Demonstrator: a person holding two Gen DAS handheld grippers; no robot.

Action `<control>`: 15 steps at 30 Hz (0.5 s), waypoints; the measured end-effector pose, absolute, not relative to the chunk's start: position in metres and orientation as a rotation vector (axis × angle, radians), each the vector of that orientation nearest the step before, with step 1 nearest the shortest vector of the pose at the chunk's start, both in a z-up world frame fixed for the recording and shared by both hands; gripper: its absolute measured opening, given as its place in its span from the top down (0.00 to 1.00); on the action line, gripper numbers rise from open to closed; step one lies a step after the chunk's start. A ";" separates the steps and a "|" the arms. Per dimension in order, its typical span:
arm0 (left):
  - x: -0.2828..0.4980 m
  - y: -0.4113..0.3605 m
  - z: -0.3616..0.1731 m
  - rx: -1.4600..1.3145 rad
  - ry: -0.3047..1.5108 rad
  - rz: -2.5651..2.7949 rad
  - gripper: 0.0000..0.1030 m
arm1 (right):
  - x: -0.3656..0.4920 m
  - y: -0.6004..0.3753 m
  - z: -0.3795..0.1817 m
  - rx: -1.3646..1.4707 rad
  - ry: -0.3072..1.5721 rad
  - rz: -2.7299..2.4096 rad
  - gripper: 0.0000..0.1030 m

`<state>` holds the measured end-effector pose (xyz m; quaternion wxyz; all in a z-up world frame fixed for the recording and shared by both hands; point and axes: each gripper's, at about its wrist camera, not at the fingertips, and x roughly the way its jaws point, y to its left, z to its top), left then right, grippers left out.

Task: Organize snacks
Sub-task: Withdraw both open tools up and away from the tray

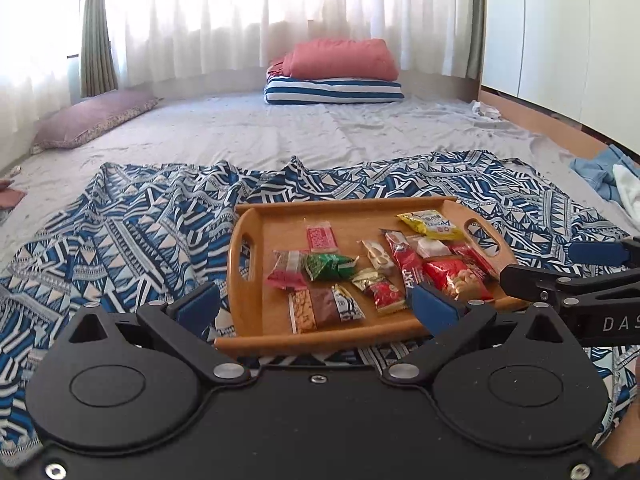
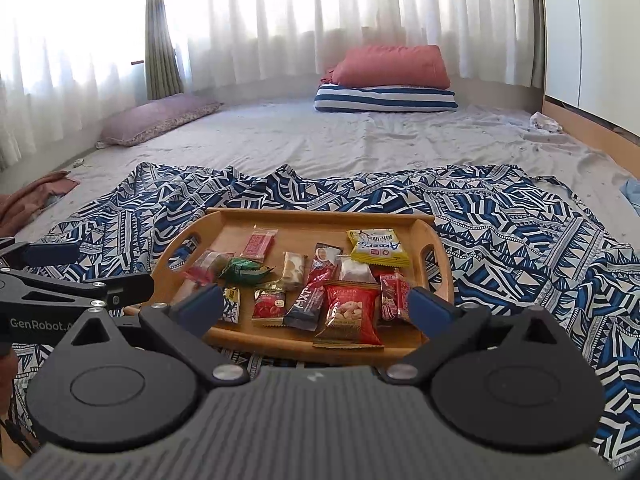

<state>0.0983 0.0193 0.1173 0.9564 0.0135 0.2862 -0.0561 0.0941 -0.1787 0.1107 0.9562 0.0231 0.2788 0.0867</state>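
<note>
Snack packets [image 2: 316, 280] all lie inside wooden tray [image 2: 416, 200] on patterned blue cloth [image 2: 520, 216], loosely scattered, some overlapping. Left gripper [image 1: 316, 300] and right gripper [image 2: 316, 306]: jaws spread, empty, hovering near tray's front edge. Judgement: gathering appears done; neat sorting, if wanted, remains.

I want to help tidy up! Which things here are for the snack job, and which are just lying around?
For the job:
tray
yellow packet
green packet
red nut bag
pink bar
both grippers, left and right, open and empty

Just lying around:
patterned cloth
red pillow
striped pillow
purple pillow
curtains
</note>
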 end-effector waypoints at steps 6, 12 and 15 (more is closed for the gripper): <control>0.078 0.026 0.099 -0.004 0.597 -0.083 0.01 | 0.070 -0.179 0.101 0.066 0.540 0.172 0.00; 0.068 0.029 0.069 0.001 0.646 -0.042 0.01 | 0.056 -0.178 0.085 0.062 0.525 0.154 0.00; 0.067 0.031 0.055 -0.013 0.669 -0.031 0.01 | 0.052 -0.177 0.072 0.049 0.539 0.143 0.00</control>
